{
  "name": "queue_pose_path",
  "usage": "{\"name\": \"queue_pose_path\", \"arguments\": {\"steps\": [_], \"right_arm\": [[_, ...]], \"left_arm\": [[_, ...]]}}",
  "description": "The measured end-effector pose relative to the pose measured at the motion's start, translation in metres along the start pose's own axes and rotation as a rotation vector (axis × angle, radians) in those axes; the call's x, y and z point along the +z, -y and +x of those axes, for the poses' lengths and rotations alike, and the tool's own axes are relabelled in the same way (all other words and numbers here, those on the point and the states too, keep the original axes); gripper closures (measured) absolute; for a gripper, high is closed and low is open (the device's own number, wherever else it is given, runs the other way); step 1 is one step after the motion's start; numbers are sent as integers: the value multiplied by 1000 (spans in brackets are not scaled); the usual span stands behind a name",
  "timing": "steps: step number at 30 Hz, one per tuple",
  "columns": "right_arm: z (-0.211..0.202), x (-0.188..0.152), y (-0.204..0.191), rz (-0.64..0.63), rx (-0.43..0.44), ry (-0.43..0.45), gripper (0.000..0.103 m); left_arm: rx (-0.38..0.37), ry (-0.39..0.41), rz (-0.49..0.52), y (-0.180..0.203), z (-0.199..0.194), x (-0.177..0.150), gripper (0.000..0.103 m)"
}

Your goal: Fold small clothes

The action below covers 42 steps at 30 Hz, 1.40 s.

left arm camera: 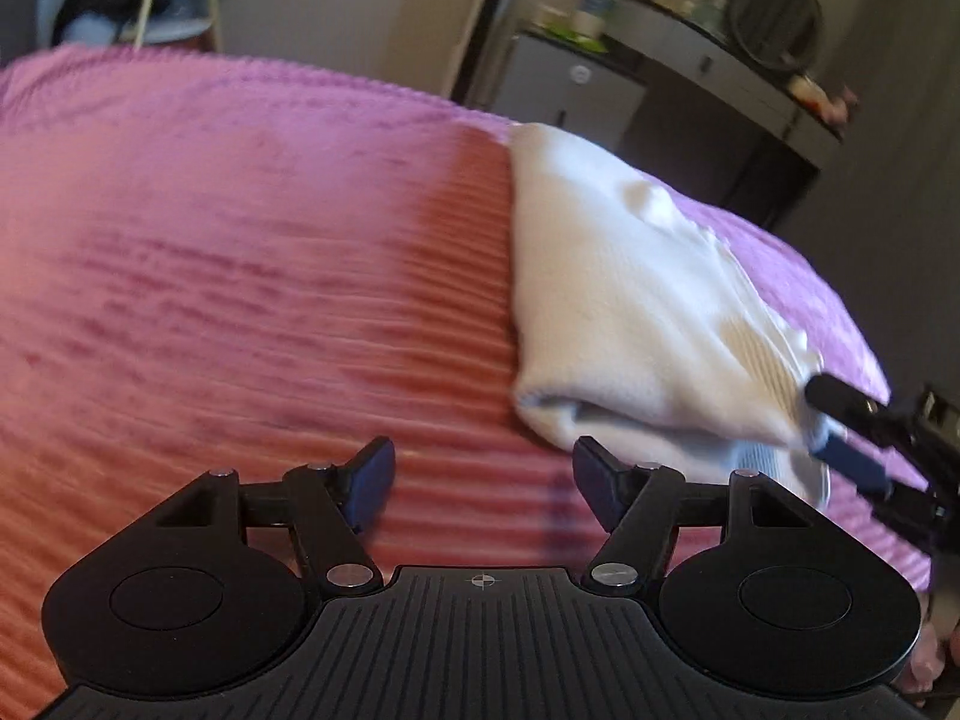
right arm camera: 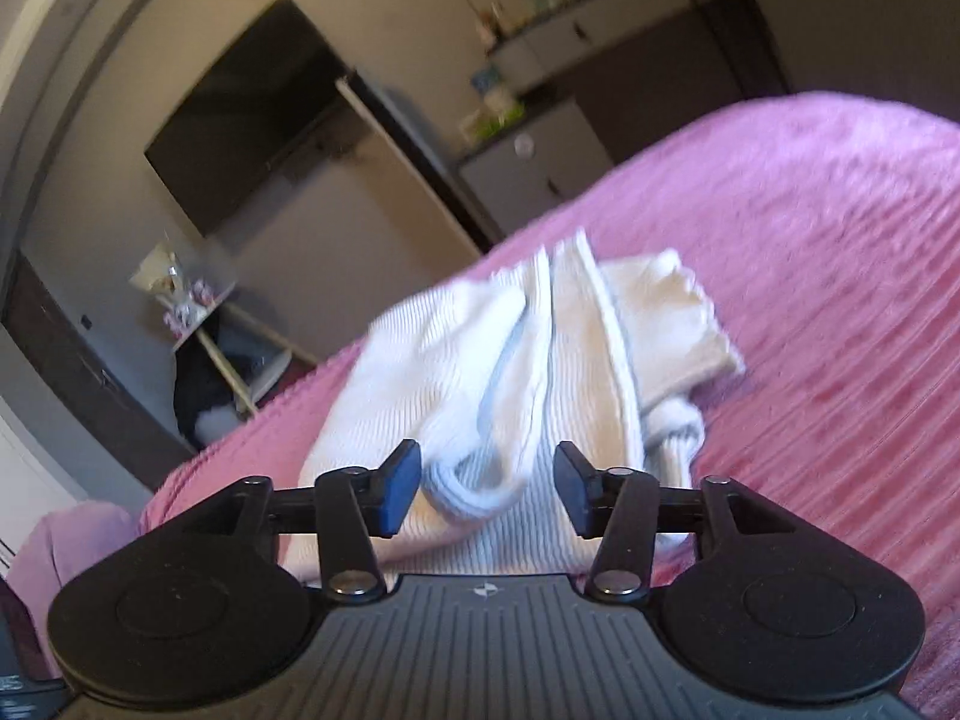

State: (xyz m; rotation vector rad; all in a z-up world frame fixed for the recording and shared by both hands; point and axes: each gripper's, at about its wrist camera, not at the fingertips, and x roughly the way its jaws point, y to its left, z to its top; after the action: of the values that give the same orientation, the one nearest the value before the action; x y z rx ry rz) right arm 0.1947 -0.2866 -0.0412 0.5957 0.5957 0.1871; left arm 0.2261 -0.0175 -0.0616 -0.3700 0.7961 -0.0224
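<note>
A small white ribbed garment [left arm camera: 630, 306] with pale blue trim lies partly folded on the pink bedspread [left arm camera: 240, 270]. My left gripper [left arm camera: 483, 483] is open and empty, low over the bedspread just left of the garment's near corner. My right gripper [left arm camera: 840, 426] shows at the right edge of the left wrist view, its jaws apart around the garment's near right edge. In the right wrist view the right gripper [right arm camera: 486, 492] is open, with a rolled blue-trimmed fold of the garment [right arm camera: 480, 360] between its fingers, not pinched.
The bedspread [right arm camera: 810, 300] covers a bed that drops off at its far edge. Beyond stand a grey cabinet [left arm camera: 570, 96] with bottles, a dark wall screen [right arm camera: 240, 120], and a small side table [right arm camera: 204, 312] with clutter.
</note>
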Motion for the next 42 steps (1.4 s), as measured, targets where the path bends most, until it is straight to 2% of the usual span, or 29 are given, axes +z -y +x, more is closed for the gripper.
{"name": "queue_pose_path", "arguments": {"steps": [3,6,8,10,13,15,17,19,21,23,24,26,28,30,32,34,36,38,40,42], "right_arm": [[11,12,1,-15,-10,-37,43],[29,29,0,-42,-45,-78,43],[41,39,-7,-51,-18,-96,43],[58,49,-10,-63,-32,-135,43],[86,57,-7,-51,-62,-195,43],[98,60,-6,-22,-28,-208,43],[108,62,-3,9,1,-215,47],[119,63,0,35,22,-219,65],[125,64,4,73,42,-225,64],[128,65,2,76,56,-219,58],[131,64,0,77,56,-220,52],[137,64,-3,74,61,-229,53],[138,64,-16,-16,9,-217,82],[129,62,-35,-165,-56,-169,88],[106,60,-54,-297,-79,-82,89],[80,59,-60,-359,-106,14,90],[64,57,-53,-403,-187,77,90],[66,53,-37,-421,-262,47,87],[79,48,-18,-416,-310,-45,72],[66,49,-8,-370,-281,-3,68]], "left_arm": [[7,6,-4,-5,5,1,25],[18,20,11,3,10,4,23],[27,27,14,5,8,6,23],[42,34,12,0,3,5,23],[101,69,12,-3,-3,8,23],[123,85,8,-5,-4,9,23],[126,83,-6,-9,-3,9,23],[126,72,-21,-11,-3,8,23],[131,80,-20,-9,-4,7,23],[145,97,0,-6,-6,6,23],[149,103,14,-3,-7,5,23],[149,103,31,1,-8,3,23],[140,109,43,5,-10,2,23],[140,117,56,9,-11,2,23],[137,115,69,10,-11,1,23],[128,107,58,9,-9,1,23],[120,93,49,9,-7,0,23],[101,83,51,10,-5,-2,23],[96,76,58,11,-4,-3,23],[92,83,70,13,-5,-2,23]]}}
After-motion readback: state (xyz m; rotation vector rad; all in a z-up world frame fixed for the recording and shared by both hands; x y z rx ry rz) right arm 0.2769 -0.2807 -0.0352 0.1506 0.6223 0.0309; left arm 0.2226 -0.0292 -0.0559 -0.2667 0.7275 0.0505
